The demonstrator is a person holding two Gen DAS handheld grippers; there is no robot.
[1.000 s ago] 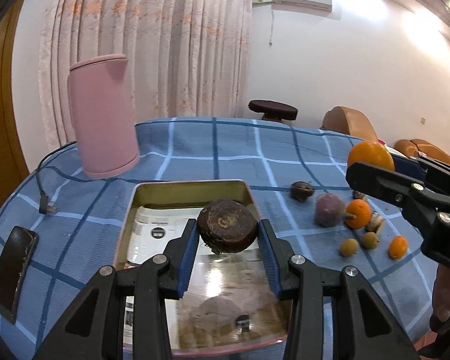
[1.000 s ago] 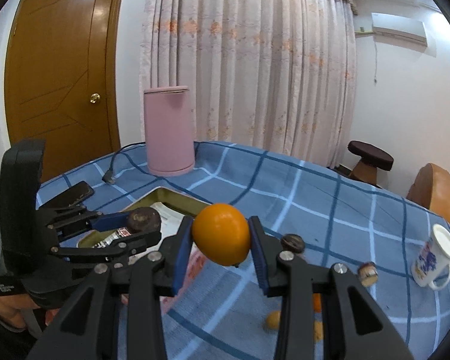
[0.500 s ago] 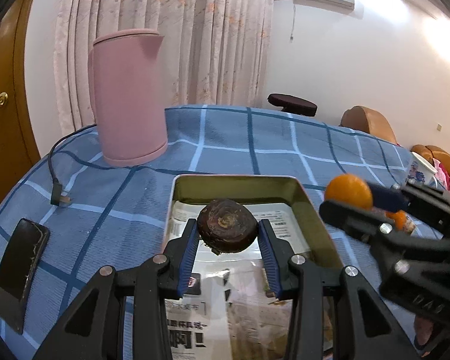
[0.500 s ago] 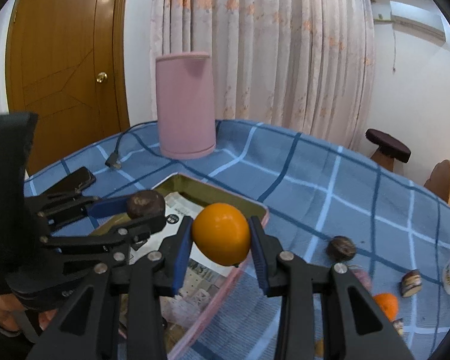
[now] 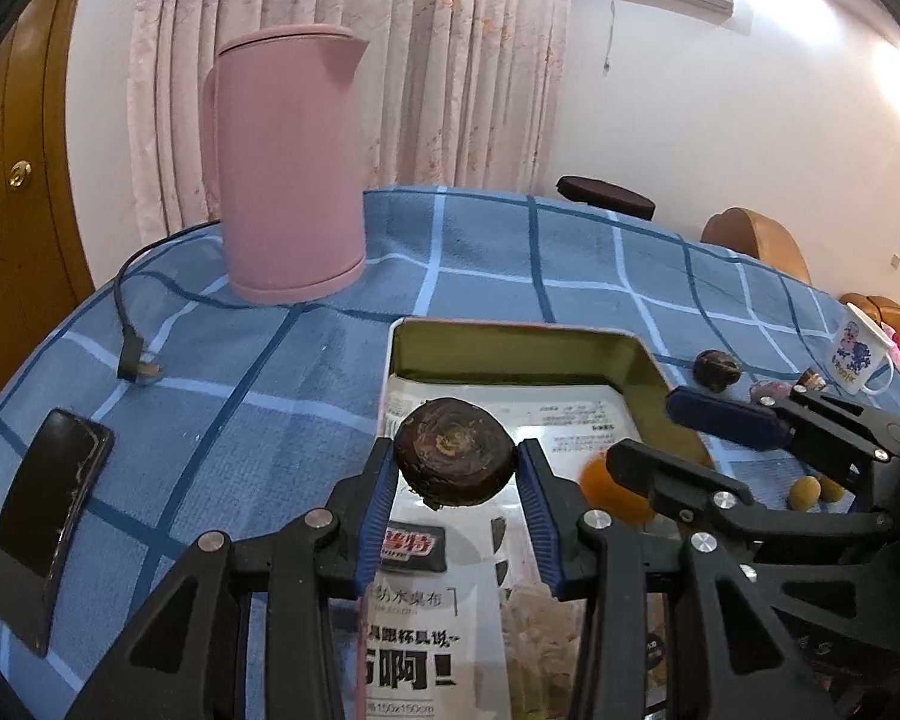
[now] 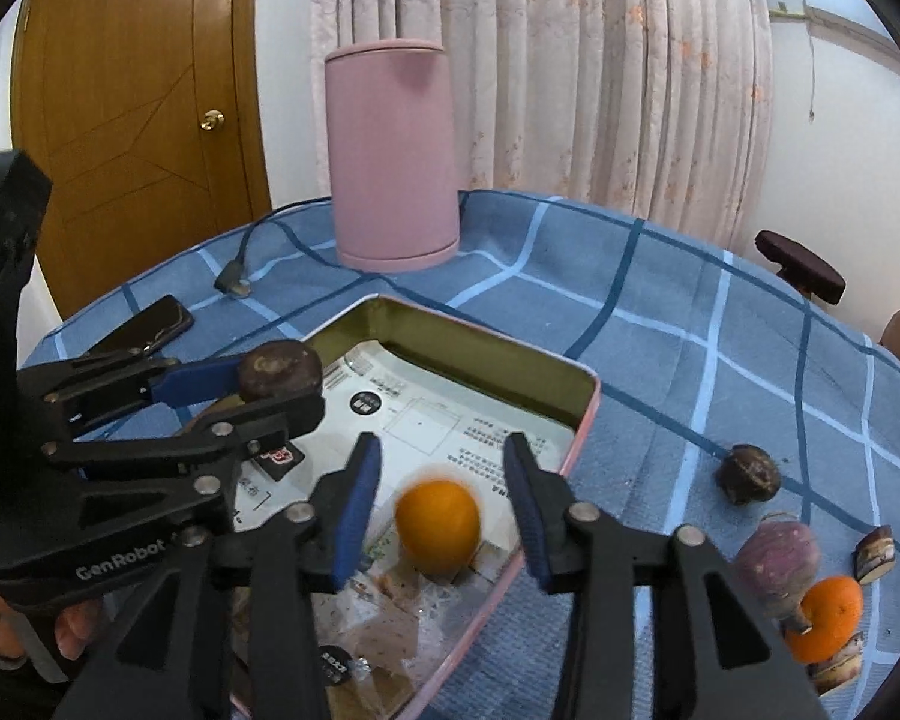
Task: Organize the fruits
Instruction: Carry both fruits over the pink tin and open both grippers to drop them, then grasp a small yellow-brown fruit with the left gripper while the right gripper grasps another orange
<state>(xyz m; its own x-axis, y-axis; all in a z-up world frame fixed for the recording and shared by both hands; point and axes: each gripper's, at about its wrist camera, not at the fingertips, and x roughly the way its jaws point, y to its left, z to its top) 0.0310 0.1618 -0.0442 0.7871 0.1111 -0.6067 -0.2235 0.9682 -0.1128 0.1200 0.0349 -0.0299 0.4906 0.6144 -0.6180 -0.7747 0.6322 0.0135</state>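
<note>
A blue checked cloth [image 5: 510, 276] is covering the worktop, and everything is playing out over it. Nearest in, the right hand-held gripper [image 6: 444, 504] is hanging above the tin [image 6: 588, 396] with its blue pads spread apart, gripping nothing, and the orange [image 6: 438, 525] is showing blurred between and below them, over the printed paper lining the tin. Whether it is touching the paper, I cannot tell. Just to the left, the left hand-held gripper [image 5: 456, 474] is clamped on a dark round fruit [image 5: 455, 459], holding it over the tin's near half. From the left wrist view the orange is peeking out behind the right gripper's finger.

Off to the right on the cloth, loose fruits are lying well apart from the tin: a dark one [image 6: 749, 473], a purple one [image 6: 777, 558], a small orange one [image 6: 825, 618] touching it. A mug [image 5: 861, 360] is standing further right.

To the left a phone [image 5: 45, 531] is lying flat, with a plug [image 5: 138, 367] beyond it. At the far edge a pink kettle [image 5: 288, 162] is standing upright before the curtain [image 6: 600, 72].
</note>
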